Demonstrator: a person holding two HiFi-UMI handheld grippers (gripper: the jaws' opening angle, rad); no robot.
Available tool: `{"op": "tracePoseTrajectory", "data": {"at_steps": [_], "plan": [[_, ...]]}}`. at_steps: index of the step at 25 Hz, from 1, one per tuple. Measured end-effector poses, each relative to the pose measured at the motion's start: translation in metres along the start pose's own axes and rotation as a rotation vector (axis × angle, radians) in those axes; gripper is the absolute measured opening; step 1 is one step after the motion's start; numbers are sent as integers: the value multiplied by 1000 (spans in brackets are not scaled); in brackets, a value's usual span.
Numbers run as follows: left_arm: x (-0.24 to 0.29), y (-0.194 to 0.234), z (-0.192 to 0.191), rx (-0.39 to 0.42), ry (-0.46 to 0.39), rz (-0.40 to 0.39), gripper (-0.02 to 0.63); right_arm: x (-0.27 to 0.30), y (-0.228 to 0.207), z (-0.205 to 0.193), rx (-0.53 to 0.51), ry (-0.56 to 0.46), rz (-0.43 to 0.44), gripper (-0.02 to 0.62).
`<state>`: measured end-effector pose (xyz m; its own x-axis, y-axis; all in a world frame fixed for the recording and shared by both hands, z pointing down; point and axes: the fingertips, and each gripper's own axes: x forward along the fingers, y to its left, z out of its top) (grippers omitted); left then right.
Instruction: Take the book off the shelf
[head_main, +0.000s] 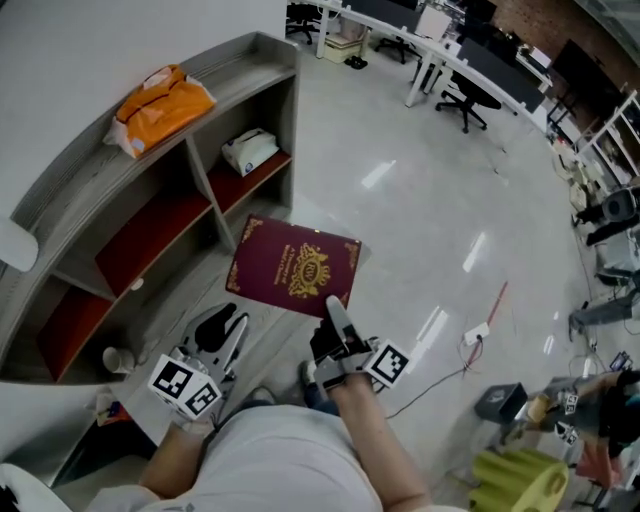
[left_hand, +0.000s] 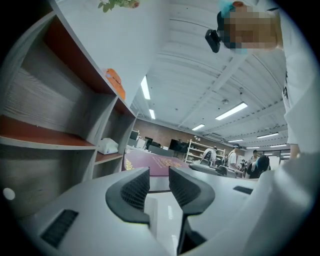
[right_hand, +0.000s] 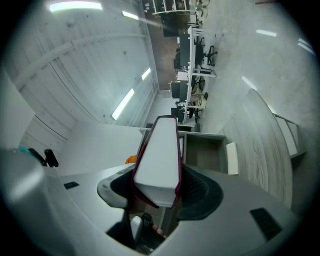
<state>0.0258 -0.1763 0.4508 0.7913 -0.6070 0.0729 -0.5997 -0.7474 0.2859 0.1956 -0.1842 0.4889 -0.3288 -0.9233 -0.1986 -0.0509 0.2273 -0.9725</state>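
Note:
A maroon book (head_main: 294, 266) with a gold crest hangs flat in the air in front of the grey shelf unit (head_main: 150, 190). My right gripper (head_main: 335, 318) is shut on the book's near edge; in the right gripper view the white page block of the book (right_hand: 159, 159) fills the gap between the two black pads. My left gripper (head_main: 228, 335) is lower left of the book, near the shelf's bottom, with its jaws open and nothing between them. The left gripper view shows the book (left_hand: 155, 163) edge-on beyond the open fingertips (left_hand: 137, 189).
An orange bag (head_main: 160, 100) lies on top of the shelf unit. A white packet (head_main: 248, 150) sits in an upper right compartment. A paper cup (head_main: 117, 359) stands low at the shelf's left. A cable and power strip (head_main: 476, 334) lie on the glossy floor to the right.

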Motion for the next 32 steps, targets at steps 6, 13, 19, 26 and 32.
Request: {"op": "tracePoseTrajectory", "data": {"at_steps": [6,13,19,26,32], "plan": [[5,-11,-7,-3,16,-48,126,-18,-1,10,0,-63,0,233],[13,-10,-11,-5,24,-73,126,-22,-3,12,-17,-77,-9,233],[16,-14,-9,-5,25,-81,126,-27,-6,15,-18,-91,-37,233],[17,-13,-11,-5,30,-76,126,-26,-6,18,-9,-95,-25,233],[18,-14,-10,-5,28,-75,126,-27,-5,19,-12,-97,-28,233]]}}
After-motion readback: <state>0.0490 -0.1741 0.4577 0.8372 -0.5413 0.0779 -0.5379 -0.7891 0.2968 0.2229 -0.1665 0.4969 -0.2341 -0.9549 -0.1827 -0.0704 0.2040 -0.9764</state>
